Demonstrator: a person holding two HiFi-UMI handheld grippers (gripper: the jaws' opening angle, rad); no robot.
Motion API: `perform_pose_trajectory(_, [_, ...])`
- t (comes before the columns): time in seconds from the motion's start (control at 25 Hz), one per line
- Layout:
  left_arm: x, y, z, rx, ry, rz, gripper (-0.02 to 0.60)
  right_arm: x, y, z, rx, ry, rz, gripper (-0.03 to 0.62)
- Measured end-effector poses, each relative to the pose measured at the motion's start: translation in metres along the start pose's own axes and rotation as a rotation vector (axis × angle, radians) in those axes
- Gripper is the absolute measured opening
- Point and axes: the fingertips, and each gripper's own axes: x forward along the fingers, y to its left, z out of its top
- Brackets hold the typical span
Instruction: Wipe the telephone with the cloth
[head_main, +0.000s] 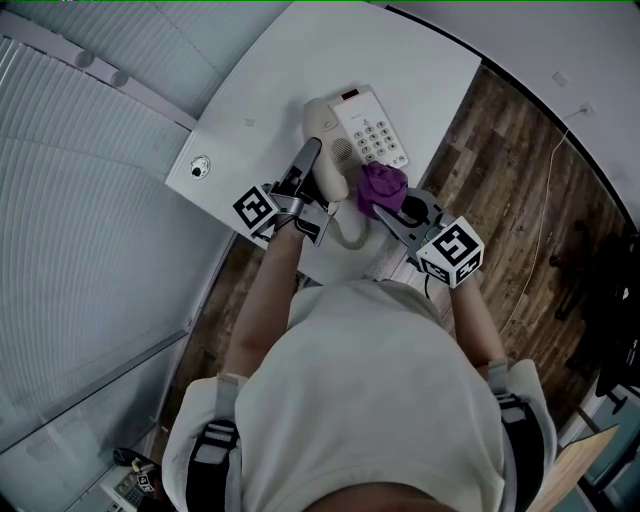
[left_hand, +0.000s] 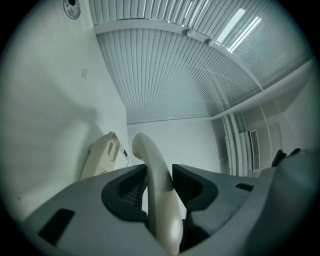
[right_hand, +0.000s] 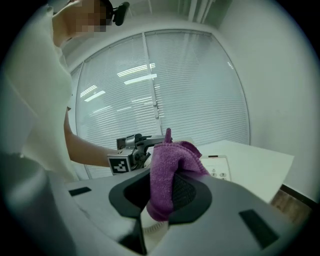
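One telephone base (head_main: 372, 125) (left_hand: 102, 155) (right_hand: 217, 167) is sitting on the white tabletop (head_main: 270, 90), toward its far right part, with the keypad facing up. Its one cream handset (head_main: 322, 125) (left_hand: 152, 165) is sitting off the cradle, just left of the base. The left claw (head_main: 308, 165) (left_hand: 159, 175) is gripping it across its middle, with both pads pressing on the handset's sides and the jaws standing partway apart around it. One cord (head_main: 352, 238) is looping from the handset's near end over the tabletop's near edge.

One purple cloth (head_main: 382, 188) (right_hand: 165, 180) is bunching up between the two jaws of the right claw (head_main: 390, 210) (right_hand: 162, 192), which is pinching it narrowly. A folded lump is spilling over the top of the jaws. The cloth is hanging just near of the base's keypad and right beside the handset's near end; whether it is touching either one I cannot tell.

The two claws are working close together at the tabletop's near right corner, each carrying one marker cube. One small round fitting (head_main: 200, 167) is sitting at the tabletop's left edge, well apart from the telephone.
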Motion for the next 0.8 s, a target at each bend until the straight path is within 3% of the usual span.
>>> perform_pose_trajectory(0.24, [0.003, 0.021, -0.003, 0.108, 0.013, 0.113, 0.172, -0.008, -0.028, 0.006, 0.002, -0.027, -0.122, 0.083])
perform_pose_trajectory(0.44, [0.002, 0.051, -0.007, 0.185, 0.031, 0.277, 0.170, -0.013, -0.044, 0.007, 0.033, -0.040, -0.191, 0.083])
perform_pose_trajectory(0.8, [0.010, 0.066, -0.010, 0.257, 0.041, 0.363, 0.167, -0.012, -0.047, 0.009, 0.045, -0.050, -0.193, 0.083])
